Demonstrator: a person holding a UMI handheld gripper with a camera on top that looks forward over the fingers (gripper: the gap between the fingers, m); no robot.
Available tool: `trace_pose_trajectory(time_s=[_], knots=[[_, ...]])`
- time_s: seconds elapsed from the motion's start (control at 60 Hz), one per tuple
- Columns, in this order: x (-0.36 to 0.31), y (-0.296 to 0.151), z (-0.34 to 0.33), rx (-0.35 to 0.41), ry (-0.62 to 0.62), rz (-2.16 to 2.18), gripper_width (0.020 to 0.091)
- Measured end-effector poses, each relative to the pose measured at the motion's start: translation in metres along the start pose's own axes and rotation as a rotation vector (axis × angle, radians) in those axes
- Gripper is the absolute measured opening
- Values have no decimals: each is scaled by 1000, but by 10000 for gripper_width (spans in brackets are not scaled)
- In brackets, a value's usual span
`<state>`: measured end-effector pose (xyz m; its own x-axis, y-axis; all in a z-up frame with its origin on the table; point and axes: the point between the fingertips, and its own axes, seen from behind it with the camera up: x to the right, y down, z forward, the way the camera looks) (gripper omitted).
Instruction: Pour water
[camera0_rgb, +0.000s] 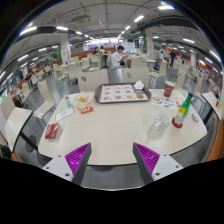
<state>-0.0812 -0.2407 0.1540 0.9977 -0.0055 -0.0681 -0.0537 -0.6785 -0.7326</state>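
The gripper (111, 160) is seen nearest, its two purple-padded fingers (76, 157) spread wide with nothing between them, held back from the near edge of the round table (110, 135). Beyond the right finger, near the right rim, a clear glass (158, 121) and what may be a green bottle (183, 106) are seen. A tray (122, 93) lies farther off. For a clean pour, the bottle should be approached squarely and gripped mid-body.

I could read no text, label, brand or number anywhere. The green plastic bottle (185, 106) and the small packets on the white round surface (110, 135) carried markings, but these were too small to read.
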Motion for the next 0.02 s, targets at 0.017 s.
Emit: trace_pose_trajectory(time_s=[0.017], knots=[[-4, 1, 1, -3, -11, 7, 845]])
